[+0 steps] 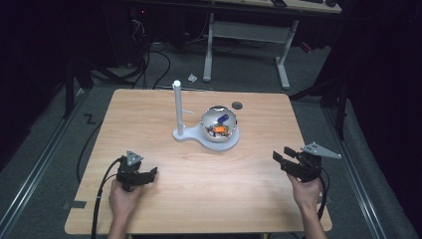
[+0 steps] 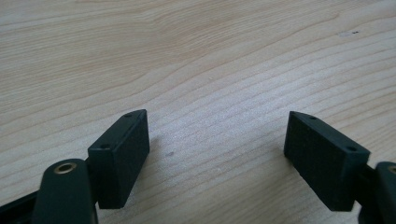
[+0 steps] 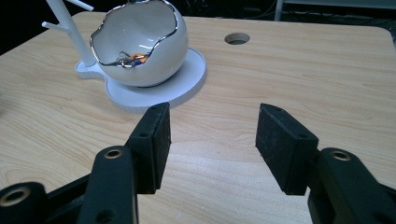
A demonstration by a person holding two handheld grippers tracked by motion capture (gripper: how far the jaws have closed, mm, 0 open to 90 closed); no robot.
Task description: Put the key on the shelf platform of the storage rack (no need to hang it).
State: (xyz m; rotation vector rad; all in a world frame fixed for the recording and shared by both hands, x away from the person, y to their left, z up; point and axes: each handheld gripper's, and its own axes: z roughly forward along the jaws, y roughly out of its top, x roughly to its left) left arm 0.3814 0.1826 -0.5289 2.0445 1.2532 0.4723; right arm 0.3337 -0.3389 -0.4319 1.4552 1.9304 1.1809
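Two grippers are held low at the near edge of the bench [image 1: 149,114], the left gripper [image 1: 149,174] toward the near left corner and the right gripper [image 1: 281,155] by the right edge, each with its fingers [image 3: 152,140] spread wide and nothing gripped. Well apart from both, past the bench's middle, an eggshell-shaped white bowl [image 1: 219,124] with small trinkets [image 3: 130,58] inside is set on a white jewellery stand [image 1: 177,107].
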